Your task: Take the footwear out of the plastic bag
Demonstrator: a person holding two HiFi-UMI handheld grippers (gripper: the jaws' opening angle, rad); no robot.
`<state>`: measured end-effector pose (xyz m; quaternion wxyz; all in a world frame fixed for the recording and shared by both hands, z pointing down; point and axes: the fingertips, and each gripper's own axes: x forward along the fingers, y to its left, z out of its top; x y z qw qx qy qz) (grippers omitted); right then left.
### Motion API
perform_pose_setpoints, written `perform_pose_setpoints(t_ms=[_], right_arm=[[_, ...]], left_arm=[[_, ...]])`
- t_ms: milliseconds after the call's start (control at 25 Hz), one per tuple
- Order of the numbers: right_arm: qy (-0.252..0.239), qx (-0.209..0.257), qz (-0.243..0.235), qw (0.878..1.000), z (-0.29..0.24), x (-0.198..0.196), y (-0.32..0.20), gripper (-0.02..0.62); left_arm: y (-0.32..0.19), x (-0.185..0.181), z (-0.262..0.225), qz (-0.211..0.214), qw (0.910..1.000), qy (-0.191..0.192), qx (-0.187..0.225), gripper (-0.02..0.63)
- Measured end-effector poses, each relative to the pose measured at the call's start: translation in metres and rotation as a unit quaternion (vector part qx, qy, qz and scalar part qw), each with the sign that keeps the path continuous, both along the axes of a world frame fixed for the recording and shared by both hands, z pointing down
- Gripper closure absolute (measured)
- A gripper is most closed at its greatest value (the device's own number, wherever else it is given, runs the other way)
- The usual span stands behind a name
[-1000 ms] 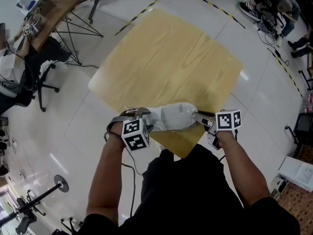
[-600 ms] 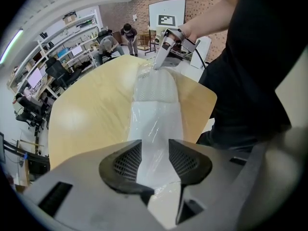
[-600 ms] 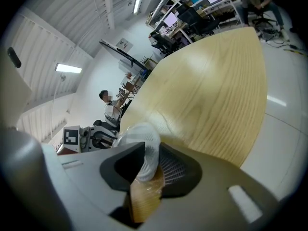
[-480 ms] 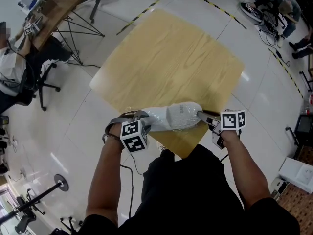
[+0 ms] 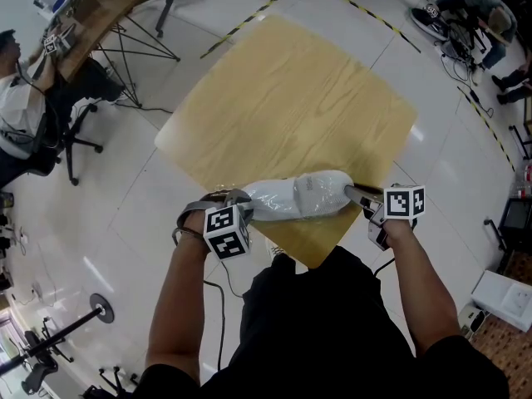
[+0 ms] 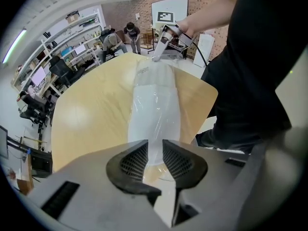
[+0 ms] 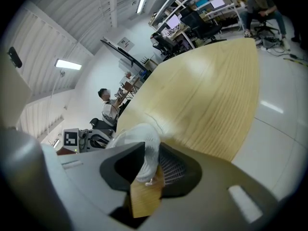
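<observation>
**Entry: bagged shoe, held at both ends over the table's near corner**

1. Pale glossy tiled floor point(image 5: 125, 198), crossed by a black-and-yellow striped tape line point(image 5: 366, 8) beyond the table.
2. Light wooden square table with rounded corners point(image 5: 291, 98), seen corner-on in the head view, one corner towards the person.
3. Clear plastic bag point(image 5: 270, 200), crinkled and glossy, lying low across the table's near corner. Its long axis runs side to side between the two grippers. The slack end points to the person's left, the full end to the right.
4. White mesh shoe point(image 5: 320, 191), inside the bag and lengthwise along it, filling the right-hand part. Toe and heel cannot be told apart.
5. Left gripper point(image 6: 155, 151), grey with ribbed black pads and a marker cube. Its jaws are closing round the bag's flattened left end. Film lies between the pads and only a narrow gap remains.
6. Right gripper point(image 7: 150, 160), same build. Its jaws are clamped on the right end of the shoe through the bag, with white mesh bunched between the pads.
</observation>
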<state>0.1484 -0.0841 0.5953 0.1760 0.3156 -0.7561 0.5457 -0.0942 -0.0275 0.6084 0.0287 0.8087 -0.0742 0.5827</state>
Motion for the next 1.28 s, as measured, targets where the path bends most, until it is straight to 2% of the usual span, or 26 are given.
perform_pose_setpoints(t_ms=[160, 240, 360, 440, 680, 1000, 1280], right_arm=[[-0.002, 0.000, 0.006, 1.000, 0.001, 0.001, 0.001, 0.499], [-0.001, 0.001, 0.008, 1.000, 0.000, 0.000, 0.001, 0.499], [-0.003, 0.005, 0.009, 1.000, -0.001, -0.002, 0.000, 0.499], [-0.006, 0.006, 0.008, 1.000, -0.003, -0.005, 0.000, 0.500], [-0.007, 0.007, 0.005, 1.000, -0.002, -0.008, -0.002, 0.500], [-0.016, 0.003, -0.005, 1.000, 0.002, -0.002, -0.004, 0.502], [-0.013, -0.003, -0.017, 1.000, 0.004, 0.007, -0.012, 0.502]], left_arm=[[0.000, -0.004, -0.002, -0.005, 1.0000, 0.003, -0.001, 0.520], [0.000, 0.002, -0.011, -0.008, 0.9997, 0.023, -0.004, 0.484], [-0.003, 0.026, -0.028, -0.012, 0.9970, 0.076, -0.003, 0.420], [-0.007, 0.042, -0.030, -0.007, 0.9959, 0.091, 0.000, 0.400], [-0.013, 0.063, -0.009, -0.003, 0.9968, 0.080, -0.011, 0.387], [-0.011, 0.062, -0.002, -0.005, 0.9973, 0.071, -0.015, 0.433], [-0.013, 0.058, -0.003, -0.010, 0.9973, 0.071, -0.017, 0.446]])
